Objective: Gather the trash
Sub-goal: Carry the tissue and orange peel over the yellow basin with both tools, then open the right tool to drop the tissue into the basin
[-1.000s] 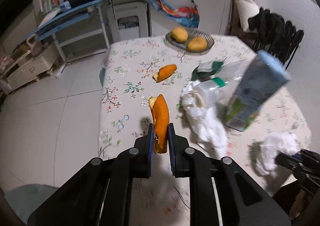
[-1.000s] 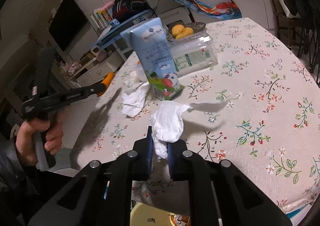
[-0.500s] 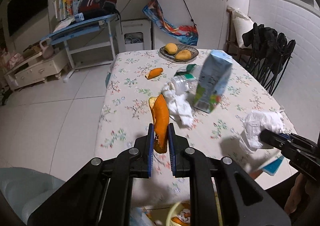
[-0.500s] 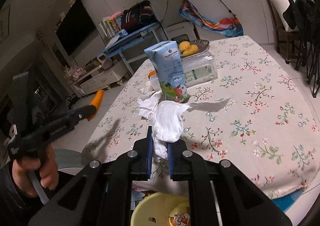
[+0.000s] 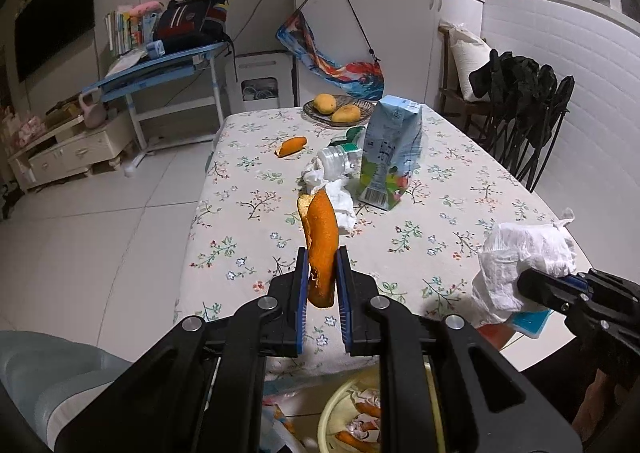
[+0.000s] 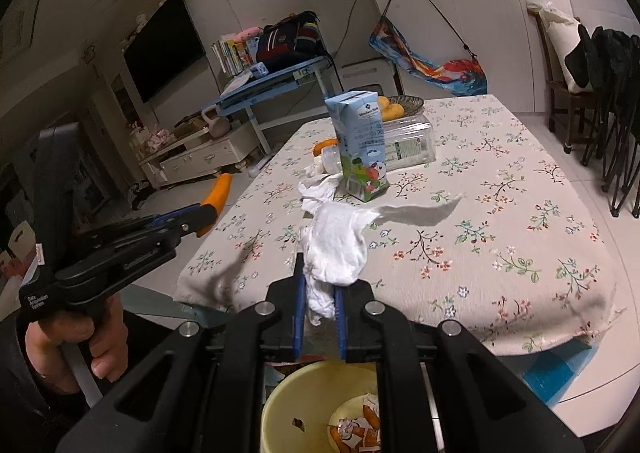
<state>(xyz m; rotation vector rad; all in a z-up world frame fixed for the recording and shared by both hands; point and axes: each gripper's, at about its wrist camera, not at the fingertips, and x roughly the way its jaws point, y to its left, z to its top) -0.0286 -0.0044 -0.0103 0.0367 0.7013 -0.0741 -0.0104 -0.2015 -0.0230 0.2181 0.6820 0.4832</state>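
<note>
Now the left gripper (image 5: 322, 281) has its jaws clamped on an orange peel (image 5: 321, 245), which stands up between the blue pads near the worktop's (image 5: 460, 181) front edge. The right gripper (image 6: 318, 295) pinches a crumpled white tissue (image 6: 338, 249), one thin strip of it trailing out to the right. Below both, a yellow bin (image 6: 288, 405) sits on the floor with orange scraps inside. On the floral cloth a blue milk carton (image 6: 360, 141) stands upright; its top panel reads "Member's Mark", and cartoon animals show lower down. Behind it lies a clear plastic container (image 6: 408, 143) with a green-and-white label too small to read. Another tissue (image 5: 332, 193) and a second peel (image 5: 292, 145) lie nearby.
</note>
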